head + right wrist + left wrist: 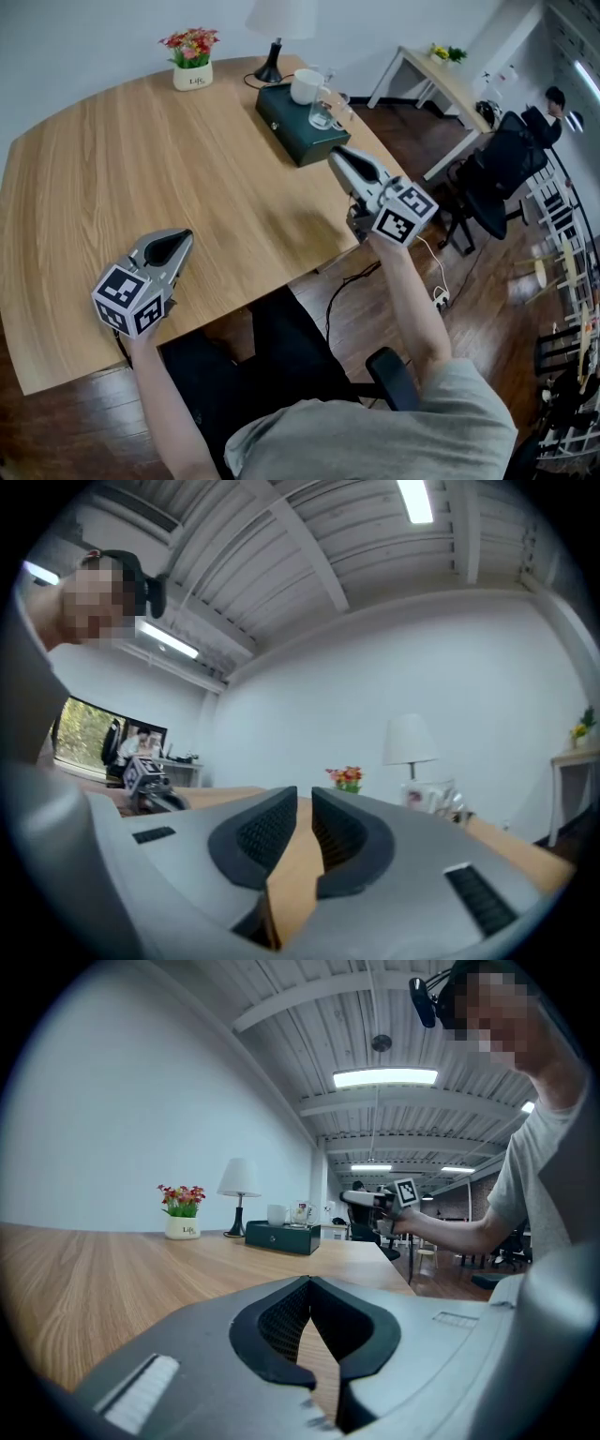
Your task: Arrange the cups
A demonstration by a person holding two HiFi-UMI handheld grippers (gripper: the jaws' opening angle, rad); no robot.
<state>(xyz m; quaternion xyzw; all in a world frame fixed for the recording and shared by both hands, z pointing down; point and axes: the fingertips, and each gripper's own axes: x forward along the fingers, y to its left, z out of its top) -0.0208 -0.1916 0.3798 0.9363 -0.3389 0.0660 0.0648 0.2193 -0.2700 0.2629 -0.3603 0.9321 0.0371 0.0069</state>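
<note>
A white mug (306,86) and a clear glass cup (323,112) stand on a dark green box (298,127) at the table's far right. From the left gripper view both the mug (277,1214) and the glass cup (301,1212) look small and distant. My right gripper (337,156) hovers level just short of the box at the table's right edge, its jaws drawn to a narrow slit with nothing in them (305,803). My left gripper (178,238) rests low near the front edge, its jaws (309,1283) touching at the tips, empty.
A flower pot (192,67) and a white lamp (274,37) stand at the far edge of the wooden table (141,169). Right of the table are a black office chair (502,159), a white desk (450,80) and a power strip (439,298) on the floor.
</note>
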